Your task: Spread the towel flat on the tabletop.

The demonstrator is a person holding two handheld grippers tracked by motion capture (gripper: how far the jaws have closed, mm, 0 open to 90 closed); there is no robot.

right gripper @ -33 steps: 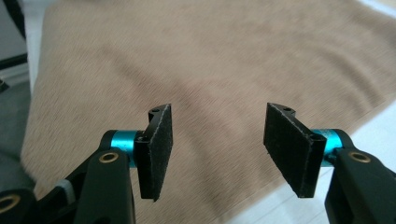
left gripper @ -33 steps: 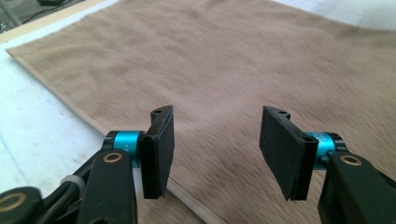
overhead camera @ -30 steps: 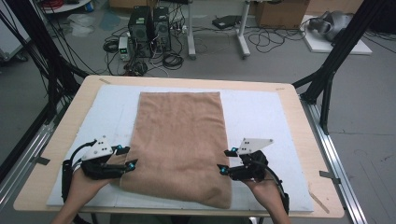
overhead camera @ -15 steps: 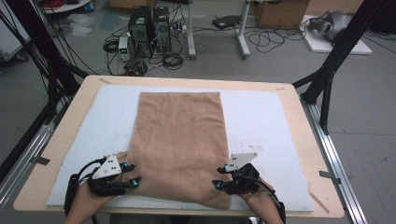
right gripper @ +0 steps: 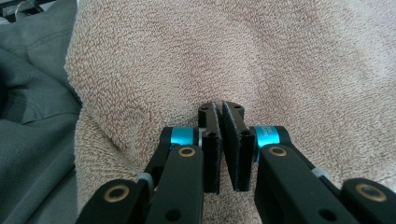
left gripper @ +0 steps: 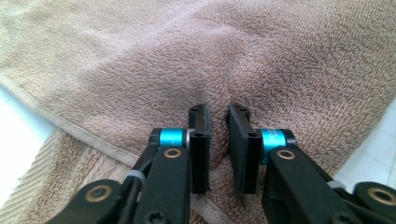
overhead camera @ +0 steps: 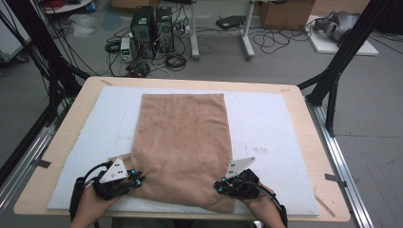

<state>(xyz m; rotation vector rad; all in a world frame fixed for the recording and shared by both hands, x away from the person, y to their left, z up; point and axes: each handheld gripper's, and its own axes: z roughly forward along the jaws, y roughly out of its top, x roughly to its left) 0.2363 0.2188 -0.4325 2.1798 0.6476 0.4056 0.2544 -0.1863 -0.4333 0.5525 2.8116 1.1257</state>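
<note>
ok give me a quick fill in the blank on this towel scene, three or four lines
1. The towel on the white mat is ____ in colour.
2. The left gripper pinches a fold of the ____.
3. The towel's near edge by the right gripper hangs over the ____ edge of the mat.
4. Each gripper is held in a person's ____.

Missing words: brown (tan); towel; near (front); hand
</note>
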